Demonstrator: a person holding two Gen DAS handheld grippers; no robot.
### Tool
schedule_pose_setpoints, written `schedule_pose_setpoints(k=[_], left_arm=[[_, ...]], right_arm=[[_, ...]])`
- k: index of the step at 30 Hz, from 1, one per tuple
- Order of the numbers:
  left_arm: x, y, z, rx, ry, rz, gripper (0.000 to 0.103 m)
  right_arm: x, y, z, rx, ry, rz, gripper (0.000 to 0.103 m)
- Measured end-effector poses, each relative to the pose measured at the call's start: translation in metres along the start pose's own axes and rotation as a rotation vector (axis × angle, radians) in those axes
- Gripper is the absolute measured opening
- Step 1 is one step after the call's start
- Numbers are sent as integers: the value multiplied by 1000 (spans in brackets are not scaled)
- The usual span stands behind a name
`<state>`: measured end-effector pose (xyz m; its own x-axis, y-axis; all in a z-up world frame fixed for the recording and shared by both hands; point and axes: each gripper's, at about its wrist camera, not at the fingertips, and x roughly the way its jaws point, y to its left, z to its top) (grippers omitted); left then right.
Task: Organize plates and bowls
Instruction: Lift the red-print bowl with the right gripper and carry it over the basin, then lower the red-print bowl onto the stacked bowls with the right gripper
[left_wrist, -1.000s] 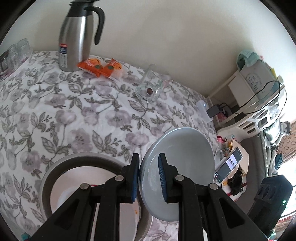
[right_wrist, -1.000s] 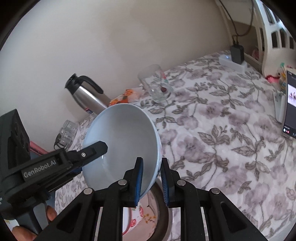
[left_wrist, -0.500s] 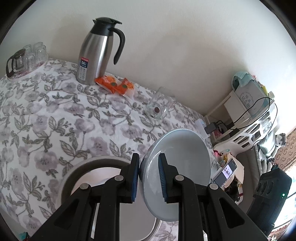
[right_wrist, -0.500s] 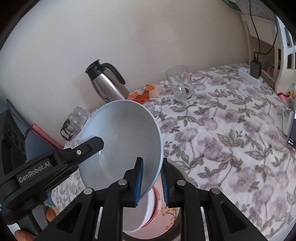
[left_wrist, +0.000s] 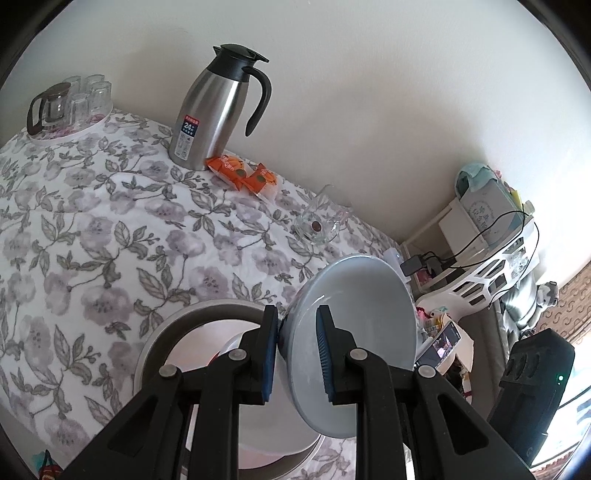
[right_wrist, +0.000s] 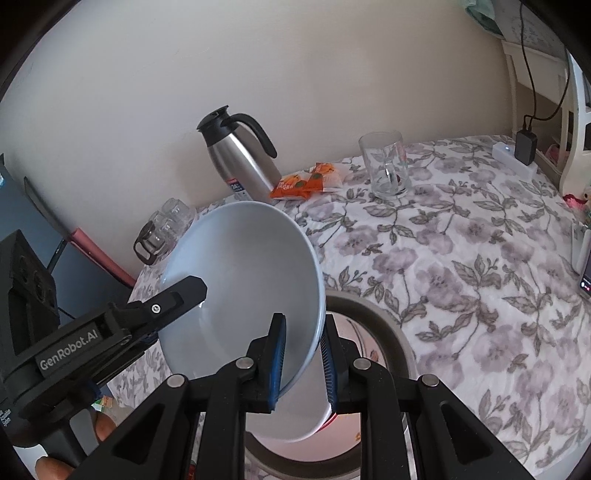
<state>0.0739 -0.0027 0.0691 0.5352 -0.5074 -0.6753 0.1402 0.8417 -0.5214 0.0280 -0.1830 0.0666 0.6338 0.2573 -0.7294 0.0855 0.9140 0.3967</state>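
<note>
Bowl: pale blue bowl (right_wrist: 243, 280), tilted steeply on edge, held clear above the bench; also seen edge-on in the left wrist view (left_wrist: 354, 332)
Left gripper (left_wrist: 297, 354): fingers nearly closed, blue pads clamped on the bowl's rim, one pad inside and one outside
Right gripper (right_wrist: 303, 358): fingers nearly closed, clamped on the opposite rim of the same bowl, wall of the bowl between the pads
Below the bowl: large grey-rimmed basin (right_wrist: 384, 332) on the bench, with white dishes inside; details of these cannot be made out
Bench: covered by a floral cloth (right_wrist: 461, 258)
Steel jug (left_wrist: 218, 110): upright by the wall
Orange packets (left_wrist: 240, 173): lying just beside the jug's base
Glass mug (right_wrist: 386, 170): upright, well apart from the bowl
Tray of glasses (left_wrist: 70, 107): far left corner of the bench
</note>
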Motion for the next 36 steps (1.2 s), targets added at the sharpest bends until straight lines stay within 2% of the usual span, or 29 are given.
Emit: schedule_pose_setpoints(k=[16, 27, 36], left_arm=[[-8, 25, -21, -37, 24, -22, 21], [8, 37, -28, -80, 89, -19, 21], [16, 46, -29, -124, 115, -19, 21]], right_arm=[[10, 7, -22, -15, 73, -13, 21], [26, 3, -27, -3, 152, -54, 24], [28, 4, -28, -13, 172, -57, 26]])
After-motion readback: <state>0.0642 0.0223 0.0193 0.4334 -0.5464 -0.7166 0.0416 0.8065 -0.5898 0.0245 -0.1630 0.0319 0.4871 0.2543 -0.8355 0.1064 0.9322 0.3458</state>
